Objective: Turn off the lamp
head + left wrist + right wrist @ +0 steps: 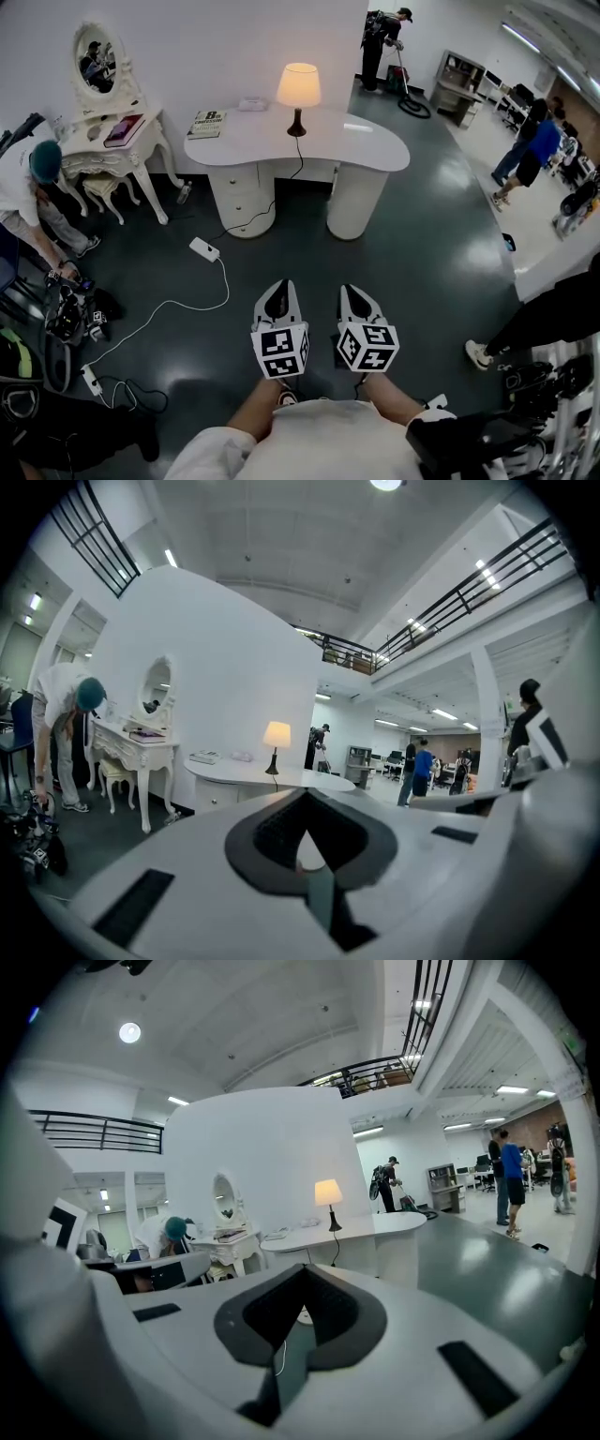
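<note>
Lit lamp (298, 94) on the far white table (370, 150), left gripper (278, 287) and right gripper (355, 292) held well apart from it, fingers (270, 302) of both pressed together, empty, print on the book (207, 124) unreadable

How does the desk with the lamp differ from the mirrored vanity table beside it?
The desk is plain, its curved top on two rounded pedestals; the vanity table is ornate, on thin curved legs. The desk carries a lit lamp and a book; the vanity table carries an oval mirror. Both are white and stand by the wall.
</note>
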The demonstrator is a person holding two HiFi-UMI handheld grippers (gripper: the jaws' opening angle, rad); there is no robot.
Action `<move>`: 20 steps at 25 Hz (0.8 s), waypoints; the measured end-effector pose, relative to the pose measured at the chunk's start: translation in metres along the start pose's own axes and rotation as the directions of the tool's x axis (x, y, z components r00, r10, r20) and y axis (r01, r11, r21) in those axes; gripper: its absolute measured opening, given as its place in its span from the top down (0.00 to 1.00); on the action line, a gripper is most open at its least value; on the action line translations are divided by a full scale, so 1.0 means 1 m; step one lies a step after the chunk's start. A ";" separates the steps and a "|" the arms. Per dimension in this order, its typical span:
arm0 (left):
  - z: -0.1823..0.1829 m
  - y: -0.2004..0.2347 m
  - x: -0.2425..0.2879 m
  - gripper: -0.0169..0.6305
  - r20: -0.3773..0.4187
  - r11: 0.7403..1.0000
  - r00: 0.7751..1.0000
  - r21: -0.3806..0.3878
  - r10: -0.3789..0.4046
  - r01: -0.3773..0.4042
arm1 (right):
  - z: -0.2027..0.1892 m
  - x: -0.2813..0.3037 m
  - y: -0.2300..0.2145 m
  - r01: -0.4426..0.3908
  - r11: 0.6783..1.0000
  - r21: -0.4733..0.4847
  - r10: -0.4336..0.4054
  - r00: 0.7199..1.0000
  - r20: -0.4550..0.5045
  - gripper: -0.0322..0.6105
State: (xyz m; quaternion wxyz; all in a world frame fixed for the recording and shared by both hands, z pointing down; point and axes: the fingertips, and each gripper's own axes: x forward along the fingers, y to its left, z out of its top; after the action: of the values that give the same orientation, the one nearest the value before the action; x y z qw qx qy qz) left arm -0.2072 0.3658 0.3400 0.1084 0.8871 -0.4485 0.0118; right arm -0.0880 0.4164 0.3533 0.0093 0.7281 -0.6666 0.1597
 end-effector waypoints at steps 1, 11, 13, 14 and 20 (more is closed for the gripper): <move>0.000 0.002 0.001 0.98 -0.002 1.000 1.000 -0.001 -0.001 0.001 | 0.000 0.001 0.001 0.003 1.000 -0.001 -0.003 1.000 -0.001 0.95; -0.012 0.029 0.010 0.98 -0.043 1.000 0.999 -0.016 -0.007 0.006 | -0.012 0.014 0.008 0.040 0.999 0.003 -0.040 0.999 -0.035 0.95; -0.013 0.032 0.014 0.98 -0.049 1.000 0.999 -0.018 -0.003 0.002 | -0.013 0.018 0.005 0.048 0.999 0.007 -0.048 0.998 -0.042 0.95; -0.014 0.033 0.017 0.98 -0.051 1.000 0.999 -0.017 -0.001 0.000 | -0.014 0.021 0.003 0.051 0.999 0.008 -0.051 0.998 -0.044 0.95; -0.014 0.034 0.047 0.98 -0.063 1.000 0.998 -0.002 0.008 -0.008 | -0.010 0.051 -0.014 0.053 0.998 0.015 -0.053 0.997 -0.049 0.95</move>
State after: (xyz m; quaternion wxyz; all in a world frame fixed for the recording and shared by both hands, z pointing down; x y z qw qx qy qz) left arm -0.2048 0.3123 0.3657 0.1235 0.8844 -0.4484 0.0396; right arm -0.0735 0.3708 0.3777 0.0236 0.7415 -0.6453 0.1823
